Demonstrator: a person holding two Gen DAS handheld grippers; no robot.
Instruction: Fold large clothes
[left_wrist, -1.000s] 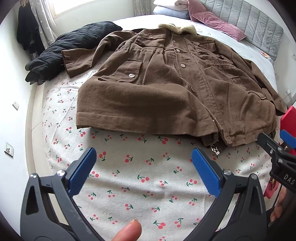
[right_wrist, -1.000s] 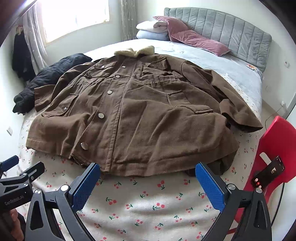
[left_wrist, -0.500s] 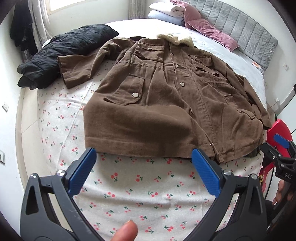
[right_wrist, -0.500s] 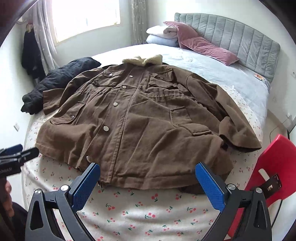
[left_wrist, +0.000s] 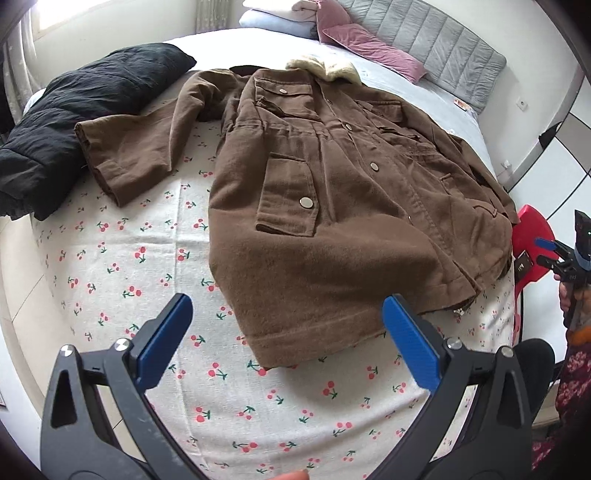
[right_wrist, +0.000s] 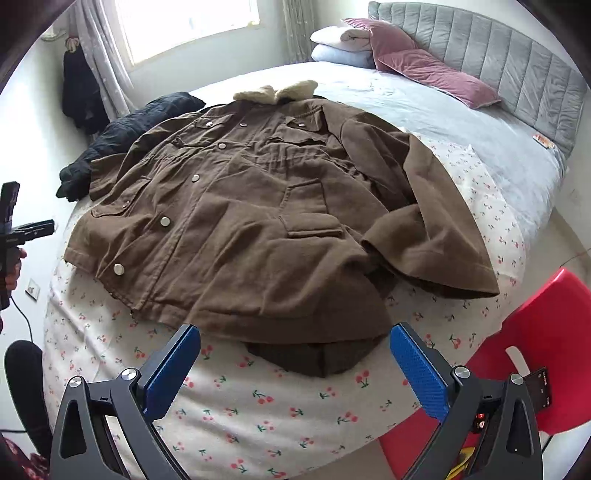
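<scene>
Both claws, left claw (left_wrist: 286, 339) and right claw (right_wrist: 295, 365), gape empty before the brown coat (right_wrist: 236, 229), black jacket (left_wrist: 74, 114) alongside.

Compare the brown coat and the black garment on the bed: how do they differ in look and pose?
The brown coat lies spread flat, front up, in the middle of the cherry-print sheet; the black garment lies bunched at the bed's edge. The brown coat shows metal snaps, flap pockets and a cream fleece collar; the black garment looks quilted, without visible fastenings. Neither is folded or gripped.
</scene>
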